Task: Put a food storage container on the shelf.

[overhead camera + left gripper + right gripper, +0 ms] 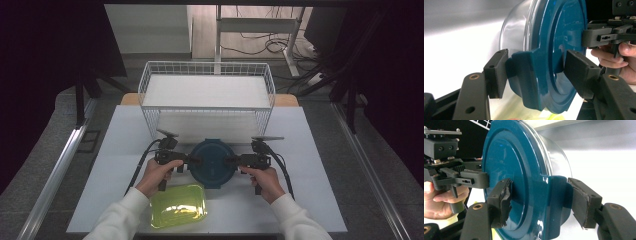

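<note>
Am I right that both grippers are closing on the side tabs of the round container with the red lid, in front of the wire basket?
Not quite: the lid is dark teal blue, not red, as the high view shows. The rest holds: the left gripper and the right gripper each straddle a side tab of the round container, which stands in front of the wire basket.
</note>
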Demonstrator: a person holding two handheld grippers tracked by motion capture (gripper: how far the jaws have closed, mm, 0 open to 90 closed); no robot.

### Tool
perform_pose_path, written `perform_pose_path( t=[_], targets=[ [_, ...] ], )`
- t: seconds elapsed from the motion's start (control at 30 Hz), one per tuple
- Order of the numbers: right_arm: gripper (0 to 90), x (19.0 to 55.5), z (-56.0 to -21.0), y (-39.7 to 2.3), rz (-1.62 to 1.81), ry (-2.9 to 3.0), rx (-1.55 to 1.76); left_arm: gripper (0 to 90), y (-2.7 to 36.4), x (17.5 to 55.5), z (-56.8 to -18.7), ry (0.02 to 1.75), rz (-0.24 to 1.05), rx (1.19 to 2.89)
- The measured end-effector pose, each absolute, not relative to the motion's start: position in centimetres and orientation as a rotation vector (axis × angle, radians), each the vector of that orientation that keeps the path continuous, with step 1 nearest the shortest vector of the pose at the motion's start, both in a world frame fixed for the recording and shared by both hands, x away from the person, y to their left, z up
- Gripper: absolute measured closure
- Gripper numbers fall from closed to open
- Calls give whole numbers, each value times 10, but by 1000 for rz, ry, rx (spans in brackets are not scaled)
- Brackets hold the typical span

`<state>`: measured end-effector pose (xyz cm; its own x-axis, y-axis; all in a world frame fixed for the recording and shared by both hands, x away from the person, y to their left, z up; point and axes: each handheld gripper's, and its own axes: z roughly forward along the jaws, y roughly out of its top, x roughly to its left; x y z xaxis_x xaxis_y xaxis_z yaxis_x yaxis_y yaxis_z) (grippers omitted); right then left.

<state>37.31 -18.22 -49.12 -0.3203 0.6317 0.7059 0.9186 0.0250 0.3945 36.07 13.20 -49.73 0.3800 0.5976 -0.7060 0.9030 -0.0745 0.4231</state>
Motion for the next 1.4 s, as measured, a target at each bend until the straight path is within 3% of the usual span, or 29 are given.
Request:
perform_pose_path(
  t=[1.4],
  targets=[
    [384, 362, -450, -185, -1388, -2088, -1508, 403, 131, 345, -454, 1225, -297, 1767]
  ],
)
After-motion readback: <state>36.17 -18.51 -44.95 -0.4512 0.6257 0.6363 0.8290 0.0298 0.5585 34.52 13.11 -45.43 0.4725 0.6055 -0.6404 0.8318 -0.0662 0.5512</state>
